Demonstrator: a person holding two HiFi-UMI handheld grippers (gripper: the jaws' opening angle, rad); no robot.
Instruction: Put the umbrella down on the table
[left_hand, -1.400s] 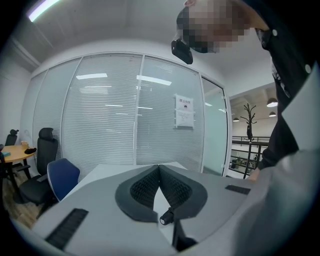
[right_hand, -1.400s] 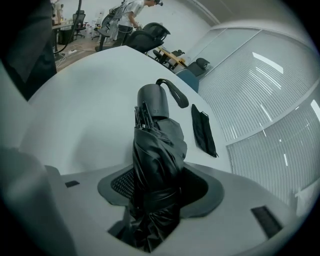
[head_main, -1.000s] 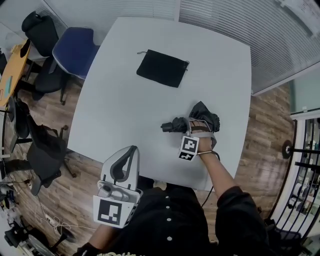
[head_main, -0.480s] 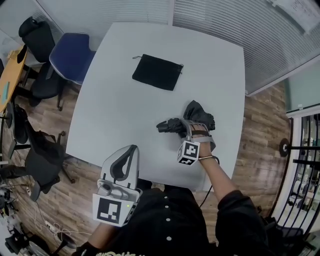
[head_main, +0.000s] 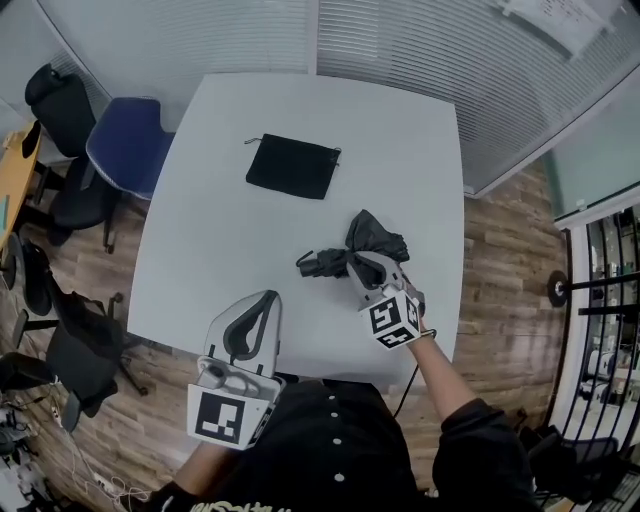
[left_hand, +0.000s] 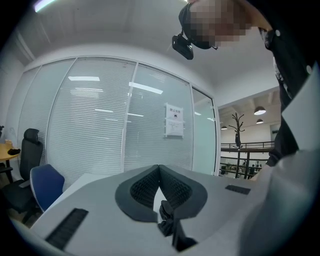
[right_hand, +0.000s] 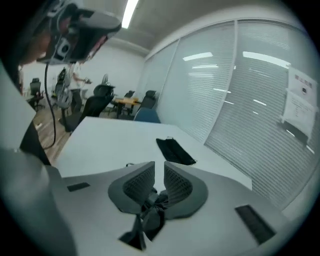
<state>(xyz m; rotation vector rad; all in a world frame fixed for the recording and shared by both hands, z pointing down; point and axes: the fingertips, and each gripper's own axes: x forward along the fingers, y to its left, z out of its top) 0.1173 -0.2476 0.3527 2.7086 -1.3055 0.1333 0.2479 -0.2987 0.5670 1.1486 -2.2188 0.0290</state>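
Note:
The black folded umbrella (head_main: 368, 238) lies on the white table (head_main: 220, 230), its handle end (head_main: 312, 264) pointing left. My right gripper (head_main: 362, 264) hovers above it, apart from it. Its jaws have just been closing and now stand a narrow gap apart with nothing between them. In the right gripper view the umbrella (right_hand: 150, 217) shows below the right gripper (right_hand: 159, 164). My left gripper (head_main: 268, 298) is held off the table's near edge, shut and empty. In the left gripper view, the left gripper (left_hand: 159, 167) has the umbrella (left_hand: 170, 227) beyond it.
A flat black pouch (head_main: 292, 166) lies on the far half of the table, also in the right gripper view as the pouch (right_hand: 175, 150). A blue chair (head_main: 125, 150) and a black chair (head_main: 55, 95) stand at the table's left. Blinds and glass walls run behind.
The right gripper has let go of the umbrella, risen off it and rolled, and its jaws have narrowed. The umbrella stays on the table. The left gripper has barely moved.

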